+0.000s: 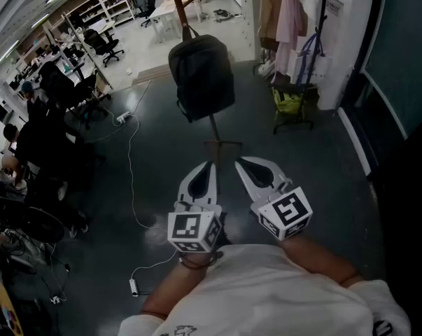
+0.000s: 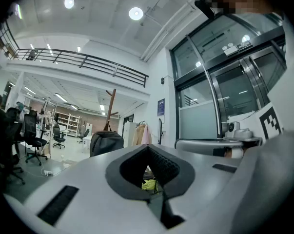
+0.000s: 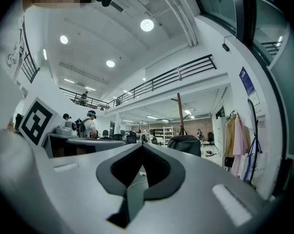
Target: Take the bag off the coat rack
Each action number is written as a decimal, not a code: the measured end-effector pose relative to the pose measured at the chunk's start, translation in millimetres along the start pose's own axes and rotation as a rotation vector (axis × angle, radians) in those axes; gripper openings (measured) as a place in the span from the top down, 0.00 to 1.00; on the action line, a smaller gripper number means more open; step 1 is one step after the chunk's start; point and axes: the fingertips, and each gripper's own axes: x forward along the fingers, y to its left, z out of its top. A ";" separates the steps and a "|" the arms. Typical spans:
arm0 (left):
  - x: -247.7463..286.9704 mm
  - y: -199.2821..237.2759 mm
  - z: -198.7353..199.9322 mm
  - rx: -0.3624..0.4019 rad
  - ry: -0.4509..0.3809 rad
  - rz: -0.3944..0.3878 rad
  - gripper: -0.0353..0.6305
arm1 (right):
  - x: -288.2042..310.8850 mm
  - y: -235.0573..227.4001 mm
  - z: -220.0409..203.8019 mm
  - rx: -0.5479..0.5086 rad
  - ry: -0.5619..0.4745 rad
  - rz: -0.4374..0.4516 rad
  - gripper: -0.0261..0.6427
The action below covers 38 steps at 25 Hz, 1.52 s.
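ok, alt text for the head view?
A dark backpack hangs on a wooden coat rack over a dark floor, seen from above. Lower in the frame, the left gripper and right gripper point toward it, both shut and empty, short of the backpack. Hung clothes fill the upper right.

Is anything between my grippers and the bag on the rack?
Nothing visible blocks the way. The bag hangs on the coat rack straight ahead of the left gripper and right gripper; only bare floor and the rack's own lower pole lie between. Both grippers are shut and empty, short of the bag.
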 end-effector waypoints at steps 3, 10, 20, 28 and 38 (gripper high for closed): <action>1.6 0.7 1.3 0.006 -0.009 0.000 0.94 | 0.3 1.9 2.7 0.000 -0.020 0.015 0.96; 13.9 12.0 -2.9 -0.009 0.006 -0.016 0.94 | 12.7 -4.2 -0.1 0.028 -0.021 0.022 0.96; 46.8 61.5 -5.2 -0.032 0.008 -0.041 0.94 | 70.6 -16.0 -8.3 0.049 -0.008 0.024 0.96; 97.3 136.3 3.0 -0.044 0.006 -0.075 0.94 | 161.8 -33.0 -14.6 0.056 0.007 -0.002 0.96; 165.9 232.4 20.7 -0.034 0.030 -0.155 0.94 | 280.5 -62.4 -11.8 0.072 0.023 -0.068 0.96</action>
